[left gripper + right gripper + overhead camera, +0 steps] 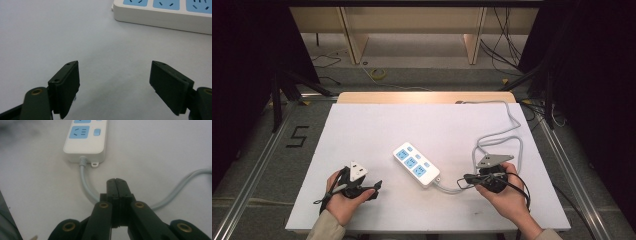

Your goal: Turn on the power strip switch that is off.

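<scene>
Power strip [416,164] lies mid-table [362,125], bare surface around, well off every edge

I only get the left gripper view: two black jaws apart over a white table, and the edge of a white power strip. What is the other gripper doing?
Observer: The right gripper is shut, with nothing between its jaws.
Operator: Where is it?
Observer: Near the strip's grey cable, at the end of the power strip where the cable comes out.
Operator: Where does the cable go?
Observer: It loops past the right gripper and runs off the table's far edge.
</scene>
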Action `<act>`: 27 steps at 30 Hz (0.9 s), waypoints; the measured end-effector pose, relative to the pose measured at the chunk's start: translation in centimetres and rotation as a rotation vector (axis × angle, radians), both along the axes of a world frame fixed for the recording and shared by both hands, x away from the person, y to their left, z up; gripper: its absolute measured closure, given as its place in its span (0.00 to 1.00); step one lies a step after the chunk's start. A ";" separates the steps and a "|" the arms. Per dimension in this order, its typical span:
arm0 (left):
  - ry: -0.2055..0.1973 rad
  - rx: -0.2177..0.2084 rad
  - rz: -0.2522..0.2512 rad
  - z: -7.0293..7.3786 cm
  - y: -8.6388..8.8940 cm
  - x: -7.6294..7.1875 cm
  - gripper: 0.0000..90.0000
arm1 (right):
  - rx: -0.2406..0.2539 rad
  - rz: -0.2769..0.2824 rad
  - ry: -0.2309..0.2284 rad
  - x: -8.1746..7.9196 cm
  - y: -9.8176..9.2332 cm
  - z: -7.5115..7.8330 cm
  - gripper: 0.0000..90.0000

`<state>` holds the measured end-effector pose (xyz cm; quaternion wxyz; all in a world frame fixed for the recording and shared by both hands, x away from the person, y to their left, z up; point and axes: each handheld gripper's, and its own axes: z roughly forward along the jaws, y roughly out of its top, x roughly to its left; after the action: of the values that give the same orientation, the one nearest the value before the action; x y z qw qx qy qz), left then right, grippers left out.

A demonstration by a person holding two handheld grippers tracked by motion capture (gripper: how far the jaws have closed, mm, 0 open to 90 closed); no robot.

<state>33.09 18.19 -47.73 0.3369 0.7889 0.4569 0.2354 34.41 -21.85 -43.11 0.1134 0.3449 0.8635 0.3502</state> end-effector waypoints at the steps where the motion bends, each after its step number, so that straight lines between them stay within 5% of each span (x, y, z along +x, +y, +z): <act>1: 0.000 0.000 0.000 0.0 0.0 0.0 0.26 | 0.000 0.000 0.000 0.0 0.0 0.0 1.00; 27: -0.003 0.009 -0.005 0.0 -0.1 0.0 0.26 | -0.005 0.016 0.026 0.8 1.5 0.3 1.00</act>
<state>33.06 18.13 -47.68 0.3347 0.7911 0.4534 0.2377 35.17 -20.33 -42.80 0.1004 0.3420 0.8686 0.3443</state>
